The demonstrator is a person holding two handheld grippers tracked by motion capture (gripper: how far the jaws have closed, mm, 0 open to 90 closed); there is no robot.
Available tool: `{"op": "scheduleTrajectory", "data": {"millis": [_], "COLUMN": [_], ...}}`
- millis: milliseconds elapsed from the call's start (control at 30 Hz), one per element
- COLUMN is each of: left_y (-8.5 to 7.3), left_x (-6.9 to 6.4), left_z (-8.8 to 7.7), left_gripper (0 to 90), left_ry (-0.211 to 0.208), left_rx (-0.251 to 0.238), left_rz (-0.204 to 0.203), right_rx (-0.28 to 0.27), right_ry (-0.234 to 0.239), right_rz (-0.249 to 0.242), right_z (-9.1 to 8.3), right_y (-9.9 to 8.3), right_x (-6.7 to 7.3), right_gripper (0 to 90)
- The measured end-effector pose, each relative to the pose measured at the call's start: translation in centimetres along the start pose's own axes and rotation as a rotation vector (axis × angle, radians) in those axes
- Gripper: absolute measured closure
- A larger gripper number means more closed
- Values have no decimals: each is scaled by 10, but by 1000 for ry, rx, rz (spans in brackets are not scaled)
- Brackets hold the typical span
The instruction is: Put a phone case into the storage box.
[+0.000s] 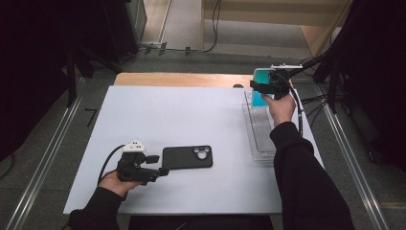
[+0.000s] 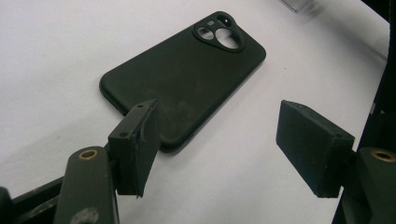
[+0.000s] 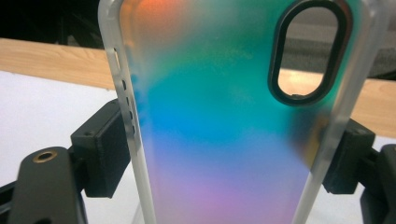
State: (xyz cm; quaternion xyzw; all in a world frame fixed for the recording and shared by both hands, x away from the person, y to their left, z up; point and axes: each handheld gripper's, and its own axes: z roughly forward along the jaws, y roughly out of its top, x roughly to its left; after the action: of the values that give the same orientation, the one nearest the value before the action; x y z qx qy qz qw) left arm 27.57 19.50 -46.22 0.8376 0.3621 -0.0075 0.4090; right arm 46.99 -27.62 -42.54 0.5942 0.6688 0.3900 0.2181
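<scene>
Lying flat on the counter (image 1: 191, 115), the black phone case (image 2: 187, 79) has its long axis running away from the left gripper (image 2: 219, 149), fingers released astride its near corner. Right gripper (image 3: 224, 154) clamps the iridescent case (image 3: 224, 116) upright over the clear tray (image 1: 261, 136).

A white table top (image 1: 182, 120) carried the things, with a strip of bare wood (image 1: 182, 79) along its far edge. A black phone case (image 1: 187, 157) lay flat on it near the front, left of centre, camera cutout toward the right. A clear plastic tray (image 1: 259, 134) lay along the right side, running from near to far.
</scene>
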Motion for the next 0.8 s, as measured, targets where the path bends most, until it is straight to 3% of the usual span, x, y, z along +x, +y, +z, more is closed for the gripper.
{"op": "scheduleTrajectory", "data": {"millis": [367,433,533,667,800], "left_y": [0,0,0,0,0], "left_x": [0,0,0,0,0], "left_z": [0,0,0,0,1], "left_gripper": [304,304,304,304,304], "left_ry": [-1,-2,-2,-3,-5], "left_rx": [1,1,1,3,3], "left_rz": [-1,-1,2,0,-1], "right_rx": [39,31,35,23,49], "right_ry": [-27,-50,-47,-42,-47], "right_rz": [32,17,5,27,26], "right_z": [28,31,34,34,37], "right_y": [-10,-11,-12,-11,-11], "right_x": [-4,-2,-1,-3,-4], "right_gripper": [159,159,149,137,85]}}
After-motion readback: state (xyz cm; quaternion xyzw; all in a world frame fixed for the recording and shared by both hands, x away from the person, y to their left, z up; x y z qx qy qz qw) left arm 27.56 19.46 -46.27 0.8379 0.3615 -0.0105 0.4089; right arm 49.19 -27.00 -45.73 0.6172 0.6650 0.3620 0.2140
